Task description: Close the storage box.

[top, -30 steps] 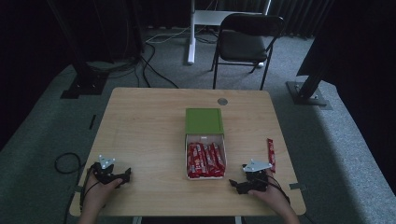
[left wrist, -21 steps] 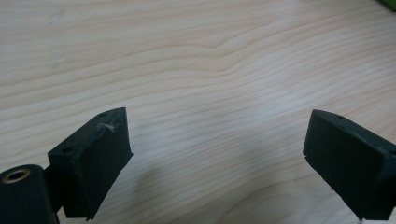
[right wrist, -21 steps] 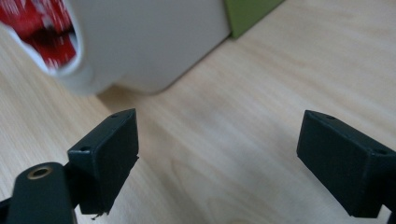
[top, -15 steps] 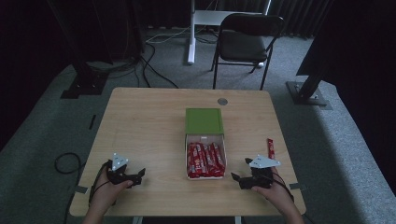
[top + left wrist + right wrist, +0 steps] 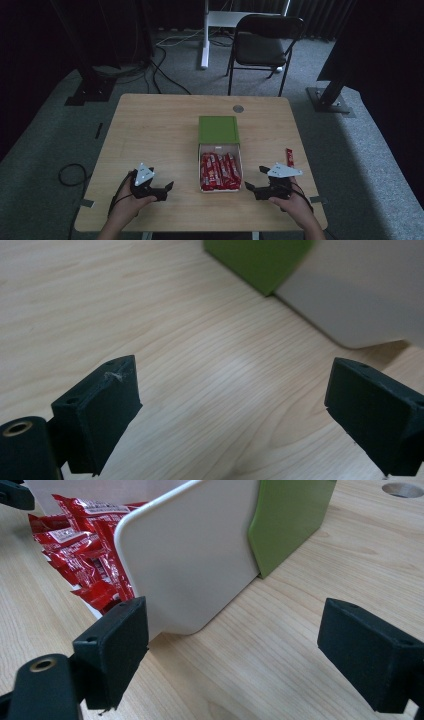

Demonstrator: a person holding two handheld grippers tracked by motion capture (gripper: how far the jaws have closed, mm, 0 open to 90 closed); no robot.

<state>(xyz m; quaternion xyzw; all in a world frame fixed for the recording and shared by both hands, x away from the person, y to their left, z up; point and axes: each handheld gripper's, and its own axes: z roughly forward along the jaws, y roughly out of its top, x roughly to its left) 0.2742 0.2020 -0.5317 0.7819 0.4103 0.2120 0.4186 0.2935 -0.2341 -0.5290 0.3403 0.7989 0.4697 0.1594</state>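
Box (image 5: 220,160) of red packets (image 5: 219,171) at frame centre, on the tabletop (image 5: 150,130), green lid (image 5: 218,131) slid back. Lower left, left hand-held gripper (image 5: 169,187), jaws spread wide, empty. Lower right, right hand-held gripper (image 5: 248,187), likewise wide, empty. Stray packet (image 5: 289,157) at right. Probably the approach step; next, closing in on the box.

Print on the red packets (image 5: 219,171) too small to read, box (image 5: 350,290) cut off by frame edge
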